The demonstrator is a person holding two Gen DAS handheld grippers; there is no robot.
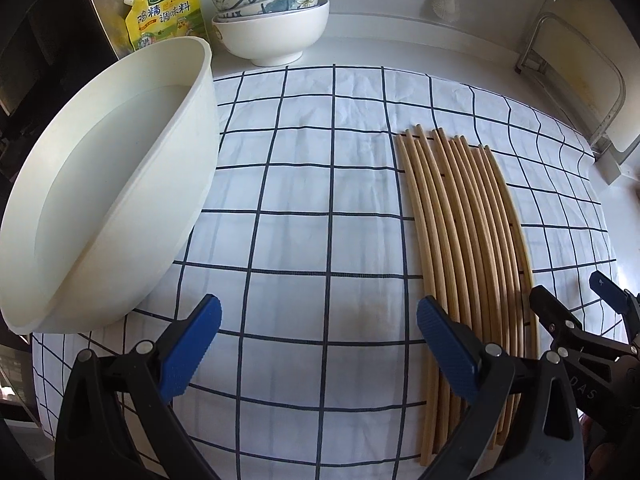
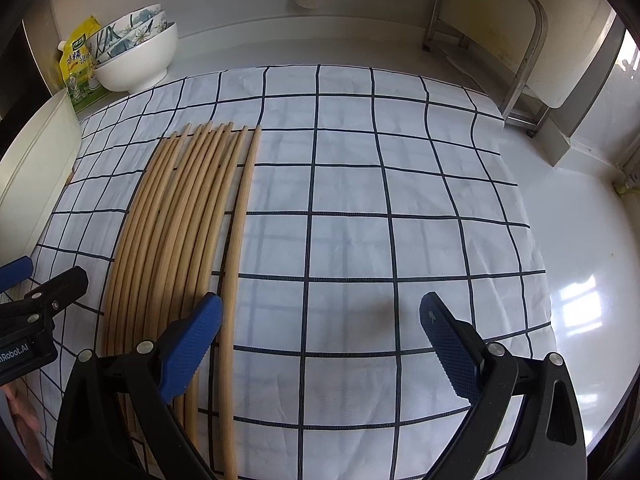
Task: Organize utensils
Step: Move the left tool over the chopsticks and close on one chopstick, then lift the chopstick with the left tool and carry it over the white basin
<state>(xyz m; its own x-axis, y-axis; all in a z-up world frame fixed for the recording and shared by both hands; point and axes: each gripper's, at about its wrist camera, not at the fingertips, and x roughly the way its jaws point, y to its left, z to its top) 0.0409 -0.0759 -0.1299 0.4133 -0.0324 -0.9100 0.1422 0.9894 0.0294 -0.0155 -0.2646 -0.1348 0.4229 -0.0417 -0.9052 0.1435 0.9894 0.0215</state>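
Flat on a white cloth with a dark blue grid (image 1: pixel 304 208), which covers most of the glossy white tabletop (image 2: pixel 580 240), lies a row of long, round, pale wooden chopsticks (image 1: pixel 460 216). They lie side by side, roughly parallel, their tips pointing away from the cameras. In the right wrist view one chopstick (image 2: pixel 240 240) lies just apart from the others, on the right edge of the row.

The left tongs (image 1: pixel 319 344), black with blue ribbed pads, are spread wide and hold nothing; they hover over bare cloth, with the right pad over the near ends of the leftmost chopsticks. The right tongs (image 2: pixel 321 344) are likewise spread wide and empty, the left pad over the near part of the row and the right pad over bare cloth.

A large, round, cream plastic basin (image 1: pixel 108 184) sits at the left edge of the cloth, tilted in the fisheye view. Behind it, against the back wall, stands a yellow seasoning pouch with Chinese lettering (image 1: pixel 168 8), and beside that a stack of bowls (image 1: pixel 272 20): a plain white one at the bottom, blue floral ones nested inside. A metal rack with a bent tube frame (image 2: pixel 500 48) stands at the far right corner.
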